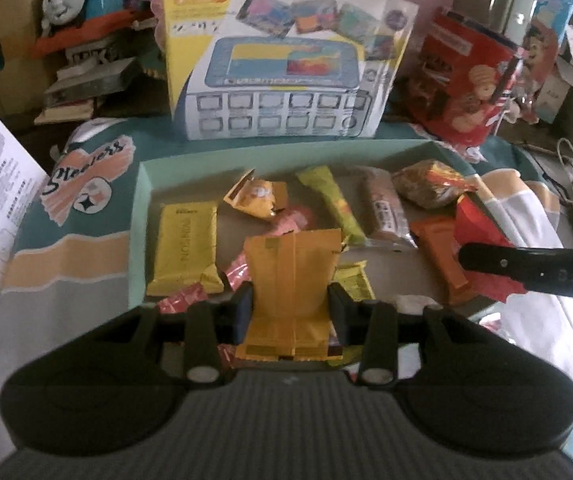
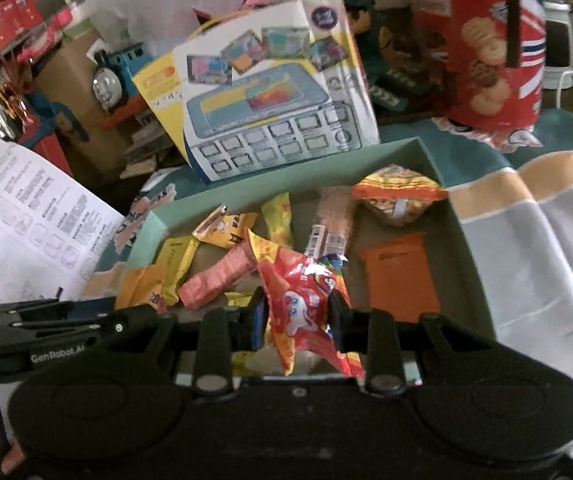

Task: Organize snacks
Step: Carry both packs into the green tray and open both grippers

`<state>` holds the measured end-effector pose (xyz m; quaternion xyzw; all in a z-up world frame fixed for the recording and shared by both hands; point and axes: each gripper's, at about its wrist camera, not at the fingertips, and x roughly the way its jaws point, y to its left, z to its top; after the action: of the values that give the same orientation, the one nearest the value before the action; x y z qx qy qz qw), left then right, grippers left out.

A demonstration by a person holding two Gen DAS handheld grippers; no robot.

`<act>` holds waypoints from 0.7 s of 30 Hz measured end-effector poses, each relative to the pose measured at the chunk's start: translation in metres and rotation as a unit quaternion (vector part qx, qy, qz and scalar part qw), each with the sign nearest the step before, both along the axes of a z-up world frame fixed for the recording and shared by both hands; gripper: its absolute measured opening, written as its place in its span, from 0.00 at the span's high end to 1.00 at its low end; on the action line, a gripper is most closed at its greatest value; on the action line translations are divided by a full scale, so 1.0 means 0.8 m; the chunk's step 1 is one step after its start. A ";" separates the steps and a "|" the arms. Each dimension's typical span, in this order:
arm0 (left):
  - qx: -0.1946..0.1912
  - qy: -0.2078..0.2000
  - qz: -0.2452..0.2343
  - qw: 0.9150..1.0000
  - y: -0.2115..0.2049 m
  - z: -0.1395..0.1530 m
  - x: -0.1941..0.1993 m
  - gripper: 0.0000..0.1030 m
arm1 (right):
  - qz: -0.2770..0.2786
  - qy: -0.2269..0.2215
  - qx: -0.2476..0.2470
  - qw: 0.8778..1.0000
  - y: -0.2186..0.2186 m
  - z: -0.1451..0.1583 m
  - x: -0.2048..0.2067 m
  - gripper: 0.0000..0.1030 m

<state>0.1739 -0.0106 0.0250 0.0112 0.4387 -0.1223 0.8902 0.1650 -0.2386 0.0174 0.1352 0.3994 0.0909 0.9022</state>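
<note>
The left gripper [image 1: 291, 304] is pinching an orange-yellow snack packet [image 1: 292, 280] between its two pads, holding it upright above the near end of the pale green tray [image 1: 142, 200]. The right gripper [image 2: 297, 320] is clamping a red snack bag [image 2: 302, 300] printed with a white cartoon figure – the bag is hanging crumpled between the jaws, over the same tray [image 2: 406, 152]. Loose snacks are lying inside the tray: a yellow packet [image 1: 184, 250] at the left, a green-yellow stick [image 1: 332, 202] and a brown bar [image 1: 384, 208] near the middle, and an orange packet [image 2: 400, 280] at the right. A toy-tablet box [image 1: 282, 68] is standing upright just behind the tray, with a red biscuit tin [image 2: 486, 52] well to its right.
</note>
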 end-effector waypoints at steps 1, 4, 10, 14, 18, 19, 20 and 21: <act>0.001 0.003 0.001 1.000 0.000 -0.004 0.004 0.62 | 0.000 0.004 -0.001 1.000 0.003 -0.004 0.007 0.71; 0.004 0.010 0.001 1.000 0.001 -0.014 0.011 0.62 | 0.002 0.012 -0.006 1.000 0.005 -0.015 0.015 0.71; 0.024 0.021 0.008 0.999 -0.005 -0.031 0.020 0.41 | 0.002 0.021 -0.012 1.000 0.005 -0.029 0.033 0.45; 0.043 0.010 0.017 0.999 -0.011 -0.036 0.015 0.00 | -0.020 -0.001 -0.020 1.000 0.000 -0.024 0.024 0.00; 0.049 0.022 0.010 0.998 -0.017 -0.040 0.009 0.00 | -0.024 0.004 -0.026 0.999 -0.005 -0.021 0.015 0.00; 0.050 0.022 0.011 0.998 -0.018 -0.040 0.007 0.00 | -0.026 0.006 -0.026 0.999 -0.007 -0.021 0.012 0.00; 0.049 0.023 0.011 0.998 -0.019 -0.040 0.005 0.00 | -0.027 0.007 -0.024 0.999 -0.009 -0.020 0.008 0.00; 0.048 0.023 0.011 0.999 -0.020 -0.038 0.003 0.00 | -0.028 0.009 -0.022 0.999 -0.010 -0.020 0.005 0.00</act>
<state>0.1760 -0.0267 -0.0054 0.0467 0.4644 -0.0919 0.8796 0.1686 -0.2469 0.0018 0.1270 0.4051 0.0552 0.9037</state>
